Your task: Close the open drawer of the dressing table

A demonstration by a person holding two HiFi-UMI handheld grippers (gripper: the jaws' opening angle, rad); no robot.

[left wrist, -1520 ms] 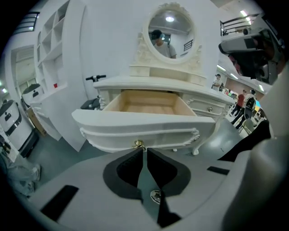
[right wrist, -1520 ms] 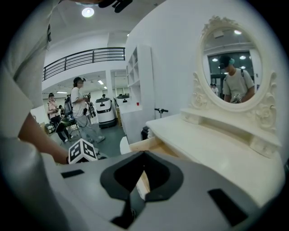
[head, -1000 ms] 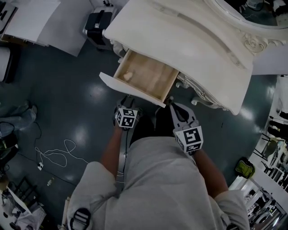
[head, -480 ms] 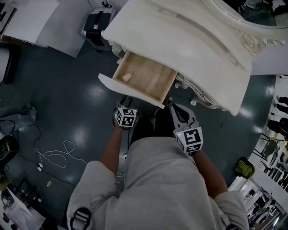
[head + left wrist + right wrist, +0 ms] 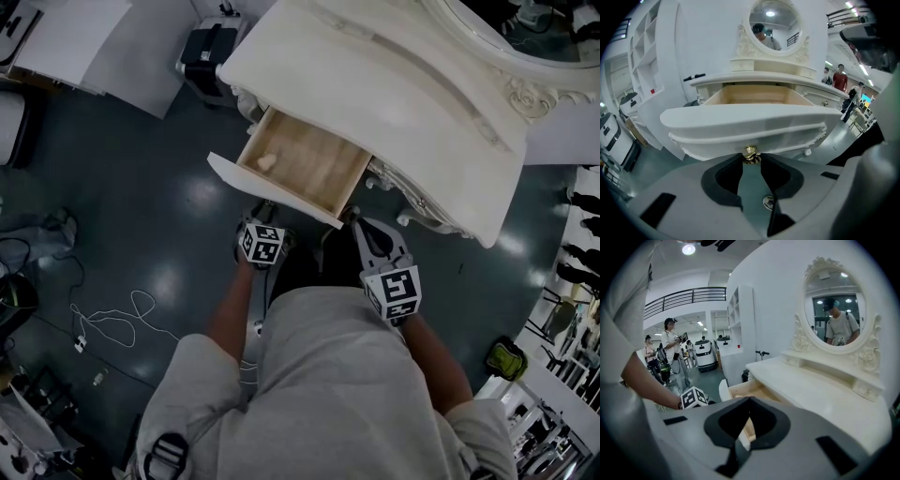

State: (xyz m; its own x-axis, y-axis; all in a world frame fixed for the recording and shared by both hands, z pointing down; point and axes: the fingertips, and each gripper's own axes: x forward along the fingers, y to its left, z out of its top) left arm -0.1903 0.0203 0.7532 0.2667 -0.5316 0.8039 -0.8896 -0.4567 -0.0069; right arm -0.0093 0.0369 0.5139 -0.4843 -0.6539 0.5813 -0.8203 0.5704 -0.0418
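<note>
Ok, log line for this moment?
drawer: open | left gripper: jaws just closed in, gripping knob | right gripper: shut, empty

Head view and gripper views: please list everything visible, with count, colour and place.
dressing table: one, cream-white, upper head view
drawer: one, open, pale wood inside
brass knob: one, gold, drawer front centre
small pale object: one, drawer's left end
mirror: one, white carved frame, on table
cable: one, white, floor at left
bystanders: several, right gripper view's background
left gripper: one, grey; jaws have just been closing, now gripping brass knob
right gripper: one, grey, jaws together, beside drawer's right corner
person's arms: two, bottom of head view
</note>
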